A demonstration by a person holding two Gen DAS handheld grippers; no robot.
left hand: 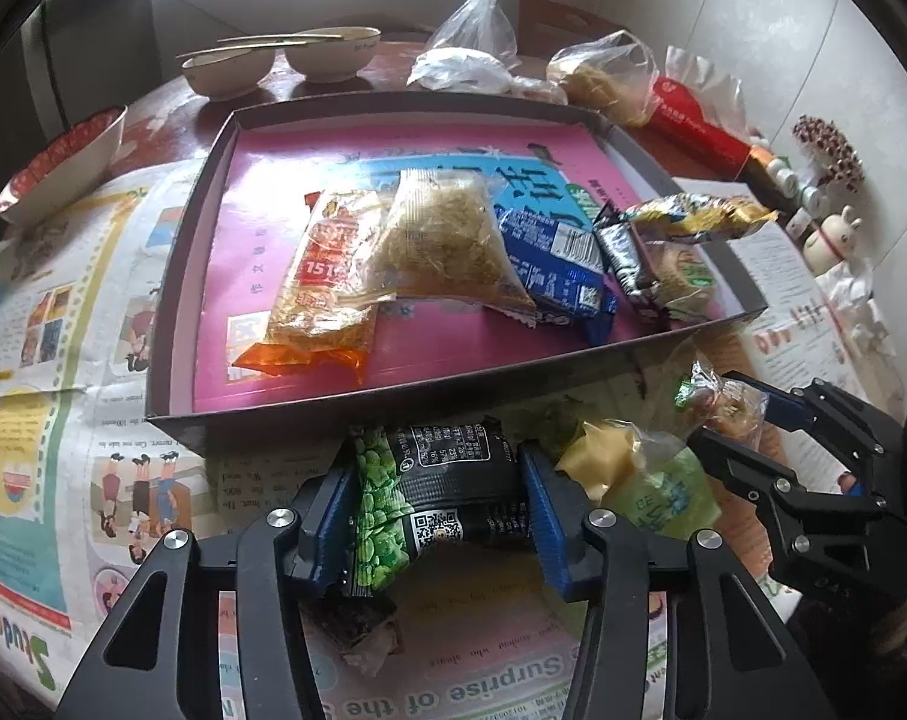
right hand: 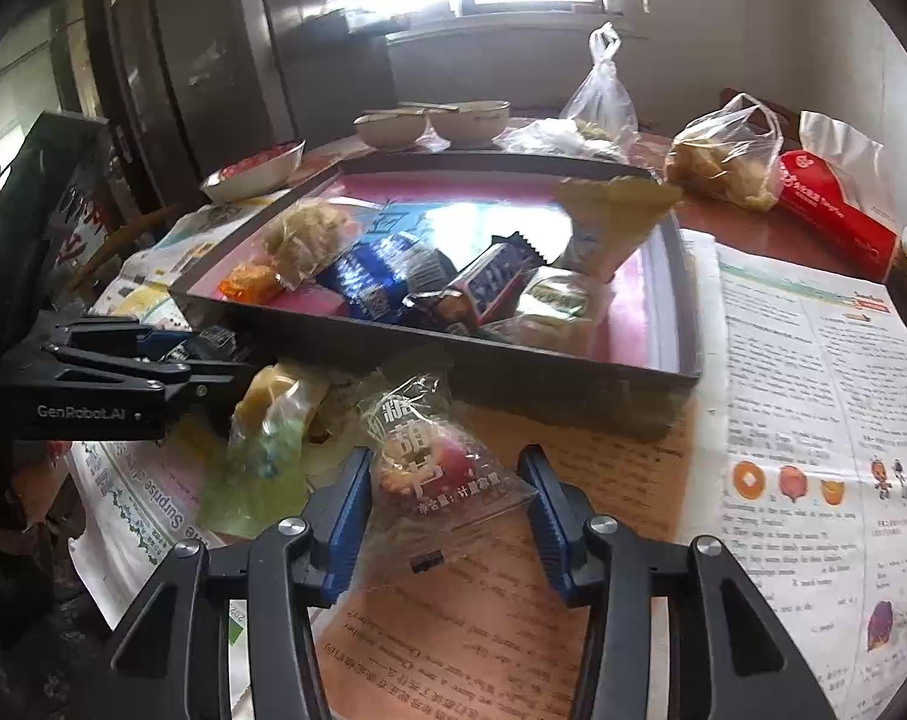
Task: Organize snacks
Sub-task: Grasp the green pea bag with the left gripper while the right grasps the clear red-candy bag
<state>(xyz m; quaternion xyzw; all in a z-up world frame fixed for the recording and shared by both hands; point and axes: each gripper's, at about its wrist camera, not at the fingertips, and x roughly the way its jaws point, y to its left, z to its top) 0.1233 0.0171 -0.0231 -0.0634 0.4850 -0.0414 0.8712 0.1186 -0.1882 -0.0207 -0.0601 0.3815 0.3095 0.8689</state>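
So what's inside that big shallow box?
The shallow box holds snack packets on a pink printed liner: an orange noodle packet, a clear bag of dried shreds, a blue wrapper and a dark candy bar. The liner's print beneath them is covered.

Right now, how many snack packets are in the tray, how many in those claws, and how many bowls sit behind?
Snack packets in the tray: 6
Green pea packet in the left gripper: 1
Clear candy packet in the right gripper: 1
Bowls: 3
Total: 11
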